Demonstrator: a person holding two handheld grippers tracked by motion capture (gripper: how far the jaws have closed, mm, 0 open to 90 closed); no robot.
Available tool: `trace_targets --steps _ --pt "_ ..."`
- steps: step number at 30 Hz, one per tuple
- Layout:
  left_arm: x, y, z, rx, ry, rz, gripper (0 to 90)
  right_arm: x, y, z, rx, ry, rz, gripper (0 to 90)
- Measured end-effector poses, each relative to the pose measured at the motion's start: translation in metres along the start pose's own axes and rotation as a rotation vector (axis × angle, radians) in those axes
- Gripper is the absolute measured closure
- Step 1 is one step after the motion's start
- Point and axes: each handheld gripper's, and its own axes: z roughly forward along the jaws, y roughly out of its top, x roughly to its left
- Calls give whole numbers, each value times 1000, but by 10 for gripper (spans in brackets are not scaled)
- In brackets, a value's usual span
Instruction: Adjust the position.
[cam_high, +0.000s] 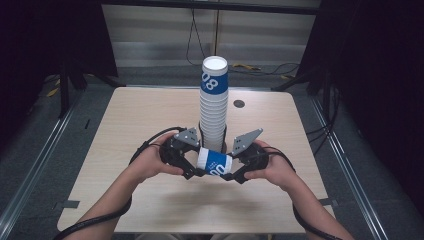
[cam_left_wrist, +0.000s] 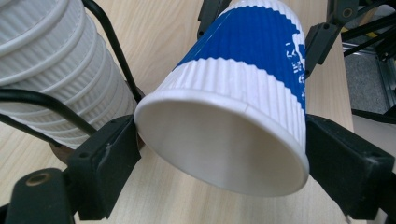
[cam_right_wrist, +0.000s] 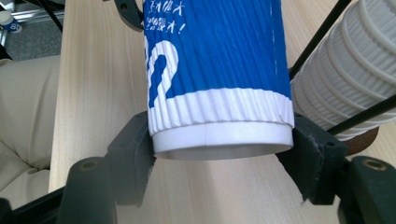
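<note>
High view, cup (cam_high: 214, 164) ends behind tools

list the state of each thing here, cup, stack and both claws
cup: on its side, held off the table between the two claws
stack of cups: upright in a wire holder, blue cup on top, mouth up
left claw: around the cup's wide mouth end, jaws at the rim with little or no squeeze
right claw: shut on the cup's narrow base end
table: bare wood

The right claw (cam_right_wrist: 223, 154) clamps the blue-and-white cup (cam_right_wrist: 217, 70) at its base, beside stacked cups (cam_right_wrist: 345, 79).
</note>
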Motion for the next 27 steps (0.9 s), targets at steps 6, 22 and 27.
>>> trace_targets --steps 6,22,27 --pt "0 3 1 -1 -1 2 126 0 -1 -1 -1 -3 2 310" --pt "-1 5 -1 11 12 -16 148 0 -1 0 -5 -7 -1 311" --pt "-2 7 -5 8 21 -2 177 0 -1 2 -5 -9 15 309"
